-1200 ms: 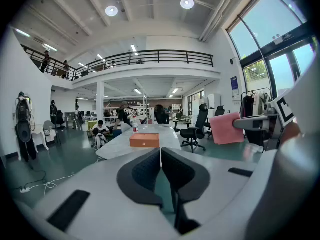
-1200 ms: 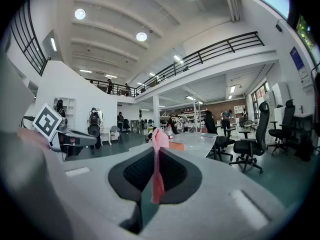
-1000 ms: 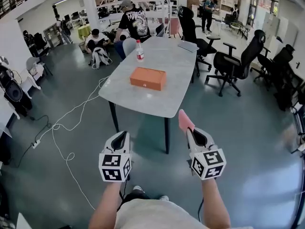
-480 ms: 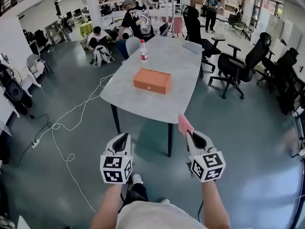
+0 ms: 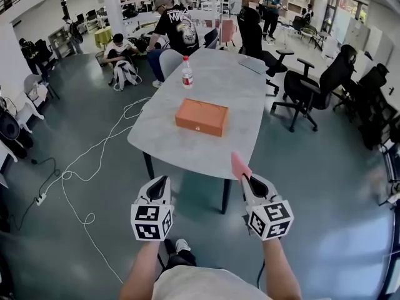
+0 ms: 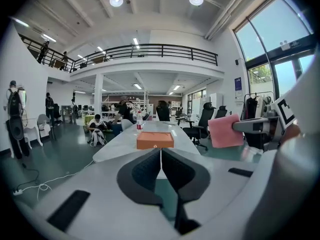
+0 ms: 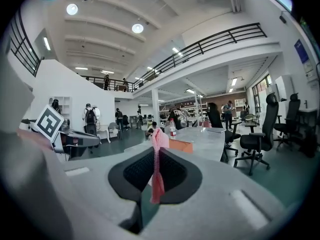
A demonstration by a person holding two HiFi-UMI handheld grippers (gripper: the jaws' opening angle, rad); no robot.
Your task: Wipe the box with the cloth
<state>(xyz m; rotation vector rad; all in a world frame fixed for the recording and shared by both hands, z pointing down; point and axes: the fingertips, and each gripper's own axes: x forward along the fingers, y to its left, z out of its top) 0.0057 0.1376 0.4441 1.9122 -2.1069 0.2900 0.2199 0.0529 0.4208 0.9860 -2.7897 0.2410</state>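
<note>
An orange box [image 5: 201, 117] lies flat near the middle of the grey table [image 5: 181, 149]; the left gripper view shows the box [image 6: 154, 139] straight ahead, the right gripper view shows it [image 7: 181, 145] past the cloth. My right gripper [image 5: 245, 179] is shut on a pink cloth [image 5: 240, 165], which sticks up from its jaws short of the table's near edge. The cloth [image 7: 157, 164] hangs edge-on between the jaws. My left gripper [image 5: 159, 184] is shut and holds nothing; its jaws [image 6: 161, 168] meet in a thin line. Both grippers hover over the floor before the table.
A plastic bottle [image 5: 187, 72] stands on the table beyond the box, a laptop [image 5: 250, 64] at the far end. Black office chairs [image 5: 306, 86] stand right of the table. A white cable [image 5: 87, 161] trails on the floor at left. People [image 5: 172, 27] sit and stand behind the table.
The table and box have come nearer and lower in the head view as I walk toward them. Both grippers keep their pose; the cloth stays clamped.
</note>
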